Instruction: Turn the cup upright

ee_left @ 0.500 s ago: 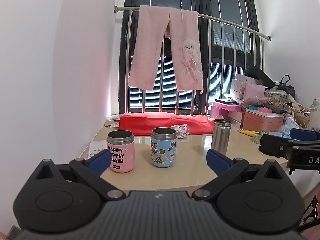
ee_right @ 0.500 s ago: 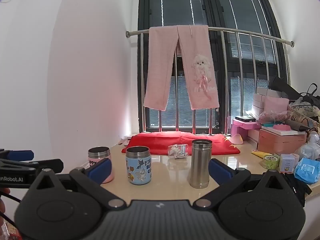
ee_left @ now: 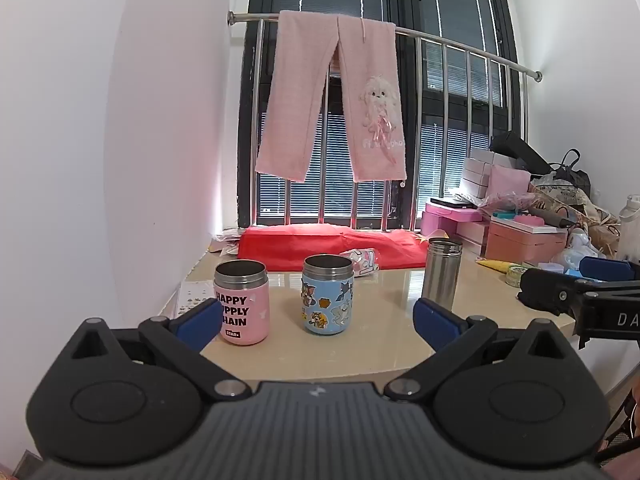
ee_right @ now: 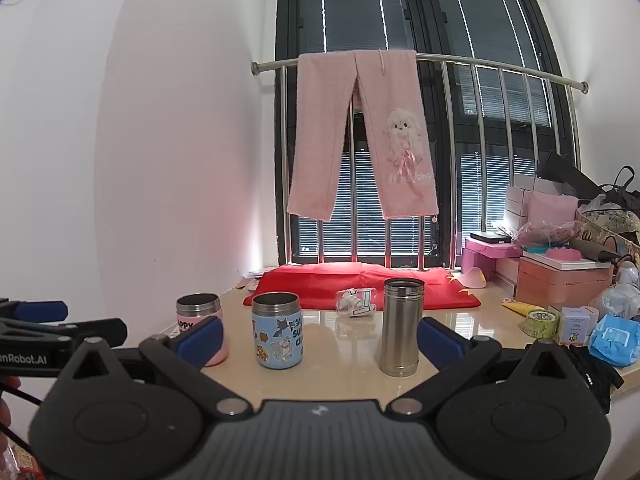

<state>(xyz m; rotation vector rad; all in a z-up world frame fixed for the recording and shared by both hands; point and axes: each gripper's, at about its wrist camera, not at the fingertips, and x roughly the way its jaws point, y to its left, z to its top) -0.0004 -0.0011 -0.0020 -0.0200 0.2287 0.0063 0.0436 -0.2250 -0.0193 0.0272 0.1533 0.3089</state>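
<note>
Three cups stand upright, mouths up, on the beige table [ee_left: 384, 344]: a pink cup [ee_left: 241, 303] at left, a blue cartoon cup [ee_left: 327, 294] in the middle, a tall steel cup [ee_left: 441, 275] at right. They also show in the right wrist view: pink cup [ee_right: 199, 314], blue cup [ee_right: 277, 330], steel cup [ee_right: 401, 327]. My left gripper [ee_left: 318, 322] is open and empty, held back at the table's near edge. My right gripper [ee_right: 320, 340] is open and empty, also near the front edge. Each gripper shows at the side of the other's view.
A red cloth [ee_left: 328, 246] lies at the back under the window railing, with a small crumpled packet [ee_right: 356, 301] before it. Pink pants [ee_left: 340, 100] hang on the rail. Boxes and clutter [ee_right: 560, 280] fill the table's right side. A white wall stands at the left.
</note>
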